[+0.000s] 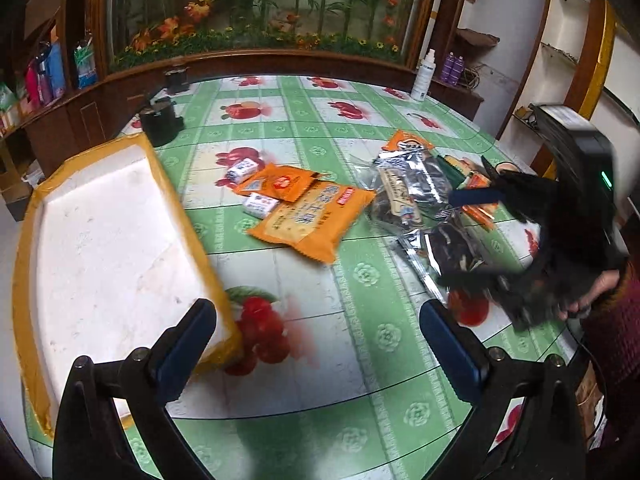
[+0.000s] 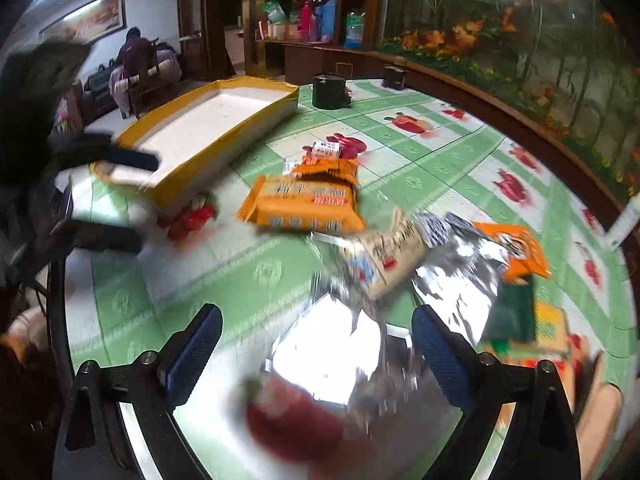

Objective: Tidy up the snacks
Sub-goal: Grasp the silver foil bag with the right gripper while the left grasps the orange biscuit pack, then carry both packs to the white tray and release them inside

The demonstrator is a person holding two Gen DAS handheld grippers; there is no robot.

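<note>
Fingers of both grippers [image 1: 318, 342] [image 2: 316, 350] spread, empty; orange snack pack [image 1: 308, 222] lettering too blurred to read.

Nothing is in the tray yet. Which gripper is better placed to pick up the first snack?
Right, probably. The right gripper is open just above the silver packets; the left gripper, also open, sits by the empty tray over bare tablecloth.

Both wrist views look down close over the table [image 1: 304, 280], sharing the orange packet [image 1: 308, 220] and tray [image 1: 96, 240].
</note>
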